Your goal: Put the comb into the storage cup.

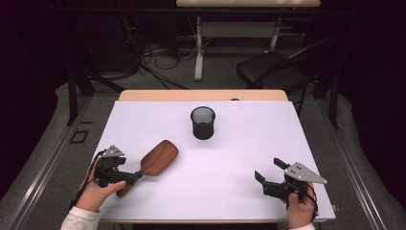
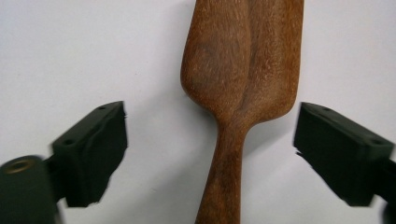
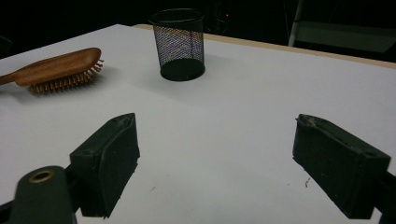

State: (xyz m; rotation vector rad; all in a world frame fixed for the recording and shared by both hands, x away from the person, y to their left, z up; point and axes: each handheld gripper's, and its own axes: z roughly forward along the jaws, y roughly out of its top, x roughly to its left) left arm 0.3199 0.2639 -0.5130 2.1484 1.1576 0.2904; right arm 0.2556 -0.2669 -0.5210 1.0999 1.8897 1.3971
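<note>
A wooden hairbrush (image 1: 160,155) lies bristles down at the left of the white table (image 1: 230,143), its handle pointing toward the person. My left gripper (image 1: 137,175) straddles that handle. In the left gripper view the handle (image 2: 224,177) runs up between the two jaws of the left gripper (image 2: 211,140), with white table showing on both sides, so the pads do not touch it. My right gripper (image 1: 268,169) rests open near the front right edge with nothing between its jaws. From the right gripper (image 3: 215,140) the brush (image 3: 56,65) lies far left.
A black mesh cup (image 1: 203,122) stands upright at the middle back of the table, also in the right gripper view as the cup (image 3: 180,44). Beyond the table are a dark chair (image 1: 273,69), a desk leg (image 1: 198,52) and floor cables.
</note>
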